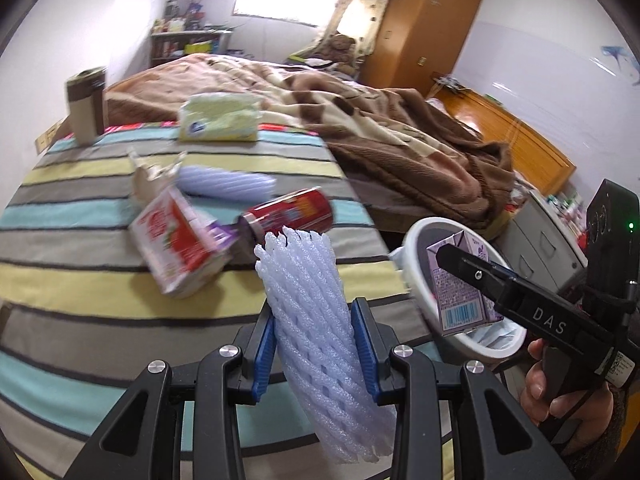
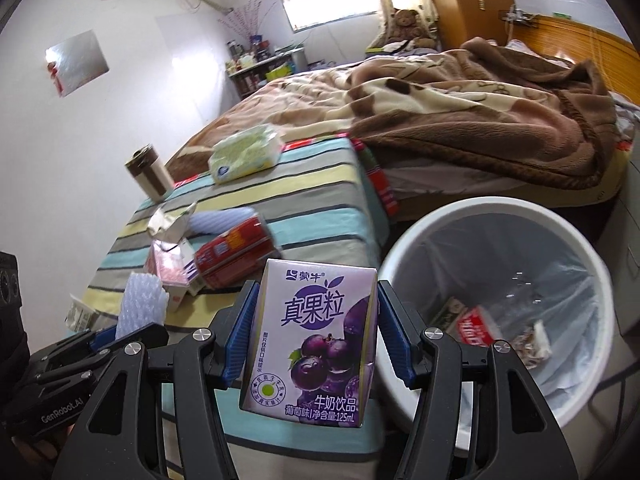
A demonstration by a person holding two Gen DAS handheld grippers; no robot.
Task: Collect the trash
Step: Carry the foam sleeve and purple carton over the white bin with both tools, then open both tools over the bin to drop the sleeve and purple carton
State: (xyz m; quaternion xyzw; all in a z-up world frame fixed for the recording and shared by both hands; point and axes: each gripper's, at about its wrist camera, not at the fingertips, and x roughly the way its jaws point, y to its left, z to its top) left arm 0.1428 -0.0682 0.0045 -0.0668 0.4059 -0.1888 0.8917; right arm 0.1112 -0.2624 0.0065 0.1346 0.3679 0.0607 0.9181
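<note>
Foam netting, white and springy, will weigh almost nothing and squash under pressure, so a light pinch across its middle suits it; the left tongs [image 1: 320, 344] have closed on the foam sleeve [image 1: 316, 312] that way, held upright above the striped desk [image 1: 100, 208]. The right tongs [image 2: 312, 332] are clamped on the flat sides of a purple milk carton [image 2: 312, 344], stiff but likely crushable, held just beside the white bin [image 2: 500, 220] and not yet over it.

Striped cloth [image 1: 100, 208] over the bench, brown tumbler [image 1: 85, 106] upright at its far edge, tissue pack [image 1: 220, 118] nearby, rumpled brown blanket [image 1: 380, 128] on bed, teddy bear [image 1: 340, 50], wooden wardrobe [image 1: 424, 24]
</note>
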